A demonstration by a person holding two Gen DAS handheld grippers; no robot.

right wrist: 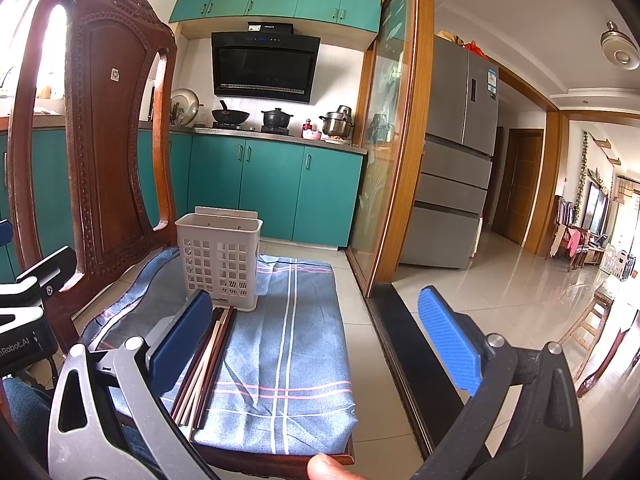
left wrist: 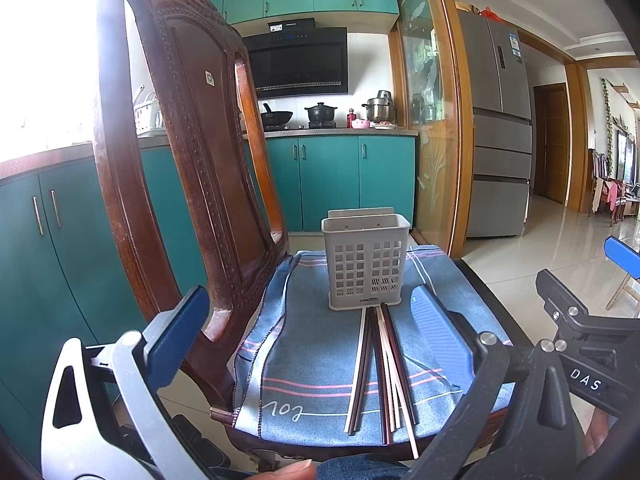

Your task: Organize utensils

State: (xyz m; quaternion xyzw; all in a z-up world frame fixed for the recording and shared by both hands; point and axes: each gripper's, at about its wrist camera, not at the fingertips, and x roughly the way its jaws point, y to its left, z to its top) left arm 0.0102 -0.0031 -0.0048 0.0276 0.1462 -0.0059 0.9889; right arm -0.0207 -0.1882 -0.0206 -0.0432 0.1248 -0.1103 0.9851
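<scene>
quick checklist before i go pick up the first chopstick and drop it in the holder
1. Left gripper open: ok, fingers wide apart, nothing held.
2. Right gripper open: ok, also empty.
3. Chopsticks reachable: ok, bundled flat on the blue cloth, near ends fanned slightly.
4. Single chopstick separable: not ok, they lie touching and overlapping.
5. Holder upright: ok, standing on the cloth just beyond the chopstick tips.
6. Holder empty: cannot tell, inside mostly hidden.

Bright window glare upper left; fisheye-curved edges.
</scene>
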